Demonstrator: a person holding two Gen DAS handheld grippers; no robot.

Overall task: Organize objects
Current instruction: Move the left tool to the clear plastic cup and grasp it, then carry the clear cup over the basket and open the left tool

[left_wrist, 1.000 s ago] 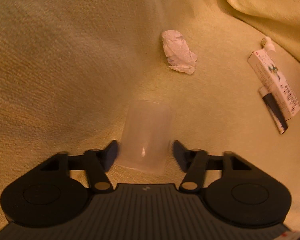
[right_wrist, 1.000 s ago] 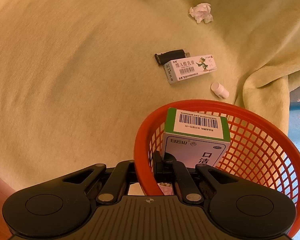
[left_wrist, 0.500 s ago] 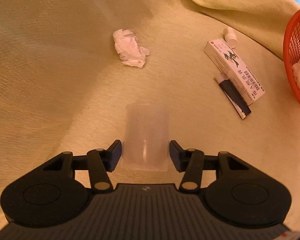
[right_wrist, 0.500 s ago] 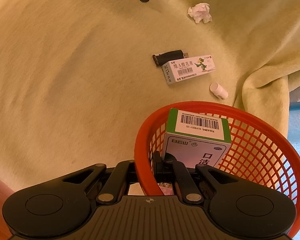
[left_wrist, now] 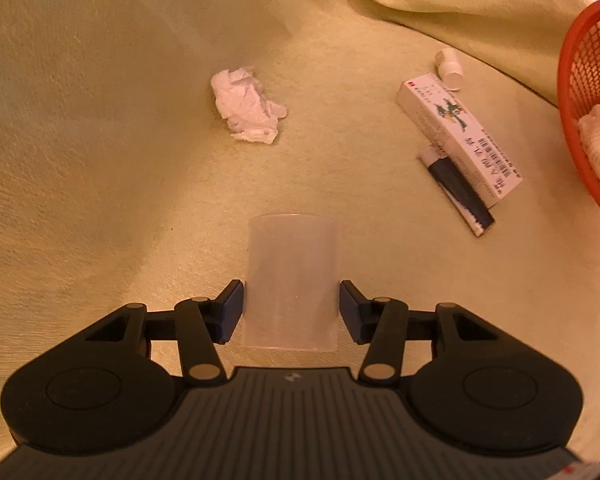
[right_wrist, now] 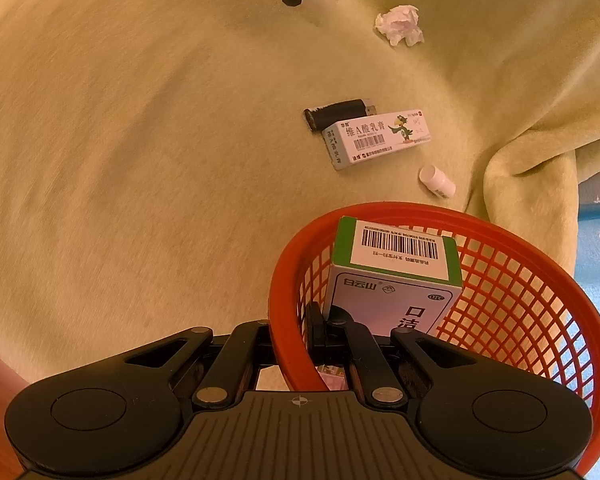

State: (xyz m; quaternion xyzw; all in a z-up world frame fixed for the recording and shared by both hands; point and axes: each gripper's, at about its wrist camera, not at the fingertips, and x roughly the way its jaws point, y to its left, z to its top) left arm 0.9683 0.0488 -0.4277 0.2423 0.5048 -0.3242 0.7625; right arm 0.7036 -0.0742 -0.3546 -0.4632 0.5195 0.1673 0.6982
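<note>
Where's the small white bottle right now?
Left wrist view, upper right: the small white bottle lies on the blanket, just past the white medicine box, near the red basket.

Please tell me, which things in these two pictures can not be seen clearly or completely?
- Red basket: cut off by the right edge in the left wrist view.
- Pale bundle inside it: also cut by that edge; what it is cannot be told.
- Black lighter: partly hidden behind the white box in the right wrist view.
- Small print on the little white bottle: too small to read.
- Left gripper fingers on the clear cup: contact unclear.
</note>
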